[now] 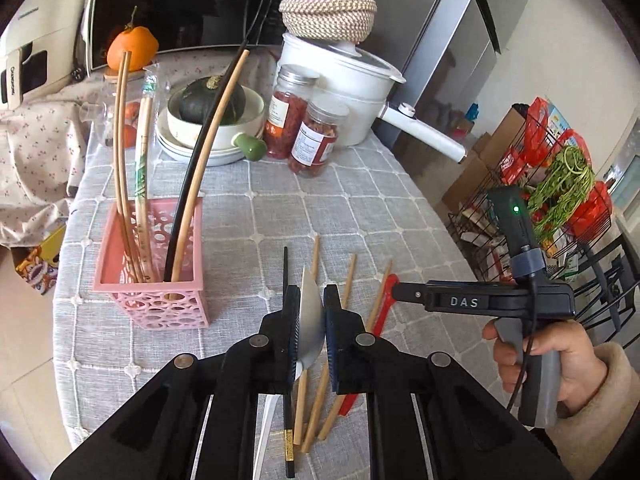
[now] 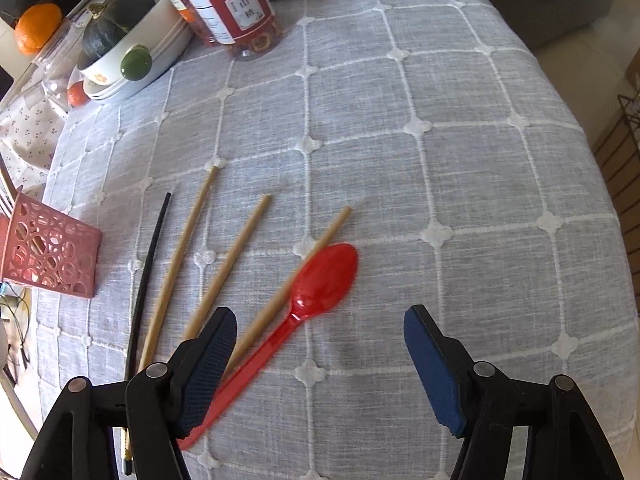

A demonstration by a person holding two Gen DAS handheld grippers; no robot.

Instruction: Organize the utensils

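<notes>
My left gripper (image 1: 311,322) is shut on the bowl of a white plastic spoon (image 1: 310,320), held above the table; its handle hangs down toward the camera. A pink perforated holder (image 1: 154,280) stands to the left with several chopsticks upright in it; it also shows in the right wrist view (image 2: 50,248). On the cloth lie three wooden chopsticks (image 2: 228,262), a black chopstick (image 2: 146,268) and a red plastic spoon (image 2: 316,284). My right gripper (image 2: 320,360) is open and empty, low over the red spoon's handle.
At the back stand two jars of dried food (image 1: 316,136), a white pot (image 1: 352,80) with a long handle, a bowl with a green squash (image 1: 212,100), an orange (image 1: 132,46) and a microwave. The table edge curves off right, with a wire rack (image 1: 560,184) beyond.
</notes>
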